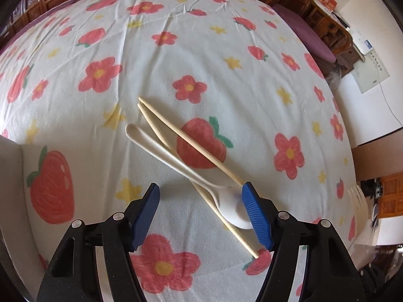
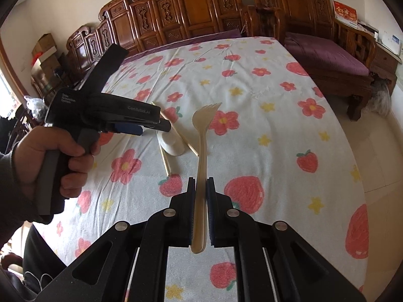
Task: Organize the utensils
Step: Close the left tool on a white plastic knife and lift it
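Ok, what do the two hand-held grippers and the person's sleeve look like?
Both are black plastic frames with silver pivot bolts. The left hand-held gripper has ribbed blue pads; seen from the right wrist view, its body carries white lettering above a grey handle. The right hand-held gripper matches. The sleeve is dark grey.

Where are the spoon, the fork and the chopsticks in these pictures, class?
spoon (image 1: 233, 207): left wrist view, on its white bowl.
fork (image 2: 202, 136): right wrist view, on its neck below the tines.
chopsticks (image 1: 196, 144): left wrist view, on the upper stick's middle.
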Available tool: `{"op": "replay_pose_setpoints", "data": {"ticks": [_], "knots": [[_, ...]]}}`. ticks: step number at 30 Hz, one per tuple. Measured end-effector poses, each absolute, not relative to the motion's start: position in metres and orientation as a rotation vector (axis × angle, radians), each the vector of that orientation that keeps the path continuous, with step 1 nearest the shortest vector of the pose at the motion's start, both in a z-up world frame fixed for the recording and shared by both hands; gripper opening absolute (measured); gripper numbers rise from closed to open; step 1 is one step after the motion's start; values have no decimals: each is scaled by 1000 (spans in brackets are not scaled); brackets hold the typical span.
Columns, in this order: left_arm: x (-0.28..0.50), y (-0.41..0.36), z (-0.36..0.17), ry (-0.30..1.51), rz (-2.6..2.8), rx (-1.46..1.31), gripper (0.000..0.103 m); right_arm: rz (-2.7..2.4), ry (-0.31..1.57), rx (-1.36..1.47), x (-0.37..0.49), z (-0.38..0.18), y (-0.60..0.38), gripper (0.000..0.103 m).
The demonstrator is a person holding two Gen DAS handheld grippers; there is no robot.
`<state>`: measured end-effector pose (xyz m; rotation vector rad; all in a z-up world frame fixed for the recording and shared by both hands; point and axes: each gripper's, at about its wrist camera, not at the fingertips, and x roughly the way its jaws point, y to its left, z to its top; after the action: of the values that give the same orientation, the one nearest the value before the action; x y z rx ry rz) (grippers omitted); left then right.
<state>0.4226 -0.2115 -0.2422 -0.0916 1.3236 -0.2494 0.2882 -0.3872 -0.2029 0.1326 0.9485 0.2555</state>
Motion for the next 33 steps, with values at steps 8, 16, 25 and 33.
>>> {"op": "replay_pose_setpoints", "data": {"ticks": [8,16,25,33], "knots": [[421,-202,-243,1329,-204,-67,26,266,939,111,287,-200,-385,10],[410,-173,-235,1310,-199,-73,5,280,933,94,285,-197,-377,10],[393,-157,-213,1247,-220,-45,5,290,945,79,283,-201,-369,10],[369,-143,-192,1199,-243,-6,5,307,940,58,281,-201,-359,10]]}}
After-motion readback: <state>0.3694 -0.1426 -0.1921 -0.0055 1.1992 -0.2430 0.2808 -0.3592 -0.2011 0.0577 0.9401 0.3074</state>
